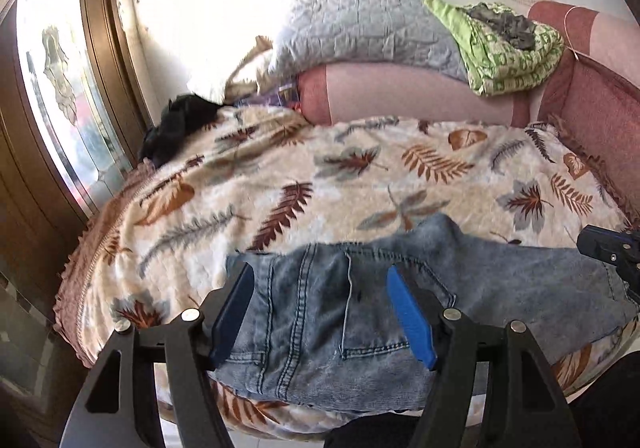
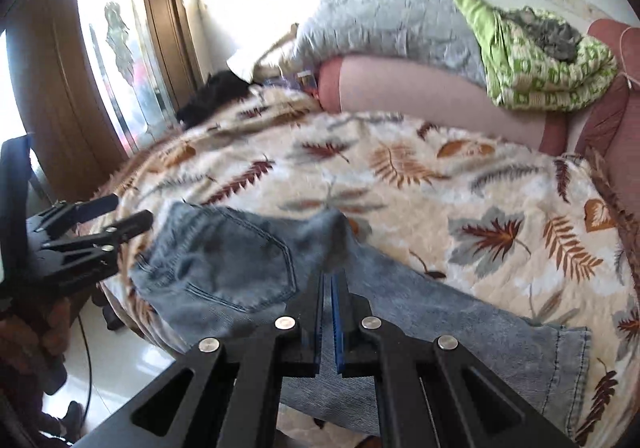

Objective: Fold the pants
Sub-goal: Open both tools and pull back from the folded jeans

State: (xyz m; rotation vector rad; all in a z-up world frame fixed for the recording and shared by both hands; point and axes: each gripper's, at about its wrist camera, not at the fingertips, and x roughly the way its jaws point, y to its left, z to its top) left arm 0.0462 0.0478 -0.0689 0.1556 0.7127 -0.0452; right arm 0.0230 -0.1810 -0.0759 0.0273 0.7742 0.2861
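left tool (image 1: 320, 288) released above jeans (image 1: 400, 300) waistband | right tool (image 2: 330, 280) clenched on jeans fold; blanket (image 1: 360, 175) beyond

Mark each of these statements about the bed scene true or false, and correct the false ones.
1. The left hand-held gripper is open above the jeans. True.
2. The right hand-held gripper is wide open. False: its fingers are shut, pinching a raised fold of the jeans.
3. The jeans lie on a leaf-patterned blanket. True.
4. The green patterned quilt lies on the floor. False: it sits on the pink bolster at the far end.
5. A black garment lies by the blanket's far left edge. True.
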